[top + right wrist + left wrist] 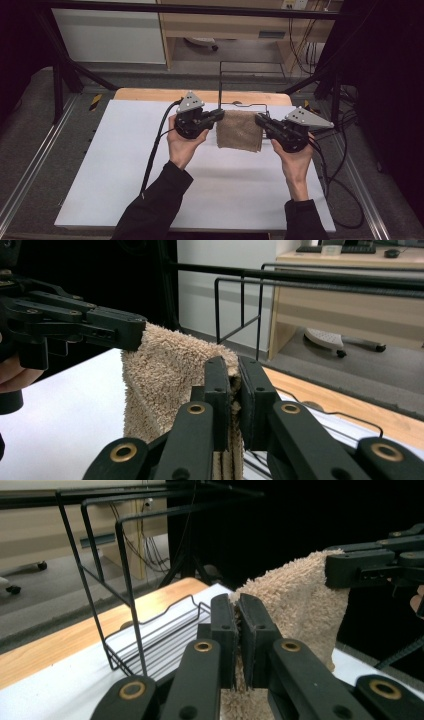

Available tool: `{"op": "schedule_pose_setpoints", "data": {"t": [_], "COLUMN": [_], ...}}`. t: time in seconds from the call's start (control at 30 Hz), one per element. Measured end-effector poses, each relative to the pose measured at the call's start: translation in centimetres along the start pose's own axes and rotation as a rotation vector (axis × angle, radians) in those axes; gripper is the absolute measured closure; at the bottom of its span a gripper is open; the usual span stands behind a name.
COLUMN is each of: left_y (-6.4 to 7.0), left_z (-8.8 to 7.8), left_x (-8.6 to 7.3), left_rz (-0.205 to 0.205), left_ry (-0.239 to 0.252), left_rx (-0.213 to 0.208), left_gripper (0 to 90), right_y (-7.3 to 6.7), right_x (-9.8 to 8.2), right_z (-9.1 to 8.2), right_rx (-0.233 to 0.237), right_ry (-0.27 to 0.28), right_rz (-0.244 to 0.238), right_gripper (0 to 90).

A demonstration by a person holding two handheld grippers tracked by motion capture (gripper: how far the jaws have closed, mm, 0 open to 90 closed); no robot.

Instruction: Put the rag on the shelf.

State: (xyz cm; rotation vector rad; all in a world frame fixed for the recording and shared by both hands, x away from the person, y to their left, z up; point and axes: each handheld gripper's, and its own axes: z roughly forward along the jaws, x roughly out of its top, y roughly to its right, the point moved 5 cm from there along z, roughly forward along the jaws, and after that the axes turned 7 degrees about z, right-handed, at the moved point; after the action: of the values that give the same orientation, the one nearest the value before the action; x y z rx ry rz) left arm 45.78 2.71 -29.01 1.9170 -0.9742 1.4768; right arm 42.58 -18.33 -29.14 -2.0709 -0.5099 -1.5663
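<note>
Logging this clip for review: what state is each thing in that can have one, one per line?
Left hand-held gripper: shut on the towel's left top corner.
Right hand-held gripper: shut on the towel's right top corner.
Towel: folded, held up between both grippers, hanging above the white mat.
Wire rack: upright at the table's far edge, nothing hung on it.

Grey floor [30, 130] surrounds the white-topped table [120, 165]; beyond stands a wooden desk [225, 25] and white cabinet [110, 35].
</note>
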Motion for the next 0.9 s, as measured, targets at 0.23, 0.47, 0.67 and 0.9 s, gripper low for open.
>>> {"op": "schedule_pose_setpoints", "data": {"t": [0.23, 0.47, 0.67, 0.9], "left_y": [-0.2, -0.5, -0.7, -0.9], "left_z": [0.2, 0.6, 0.8, 1.1], "left_x": [1.0, 2.5, 3.8, 5.3], "left_rz": [0.008, 0.019, 0.027, 0.031], "left_ry": [0.024, 0.053, 0.073, 0.09], "left_rx": [0.007, 0.015, 0.016, 0.016], "left_gripper": [85.5, 85.6, 85.6, 85.6], "right_y": [0.2, 0.6, 0.9, 1.3], "right_x": [1.2, 2.9, 4.4, 5.6], "right_z": [-0.1, -0.2, -0.3, -0.4], "right_rx": [-0.011, -0.027, -0.037, -0.048], "right_ry": [0.023, 0.049, 0.07, 0.085], "right_rz": [-0.002, -0.012, -0.023, -0.036], "right_gripper": [84.2, 84.3, 84.3, 84.3]}}
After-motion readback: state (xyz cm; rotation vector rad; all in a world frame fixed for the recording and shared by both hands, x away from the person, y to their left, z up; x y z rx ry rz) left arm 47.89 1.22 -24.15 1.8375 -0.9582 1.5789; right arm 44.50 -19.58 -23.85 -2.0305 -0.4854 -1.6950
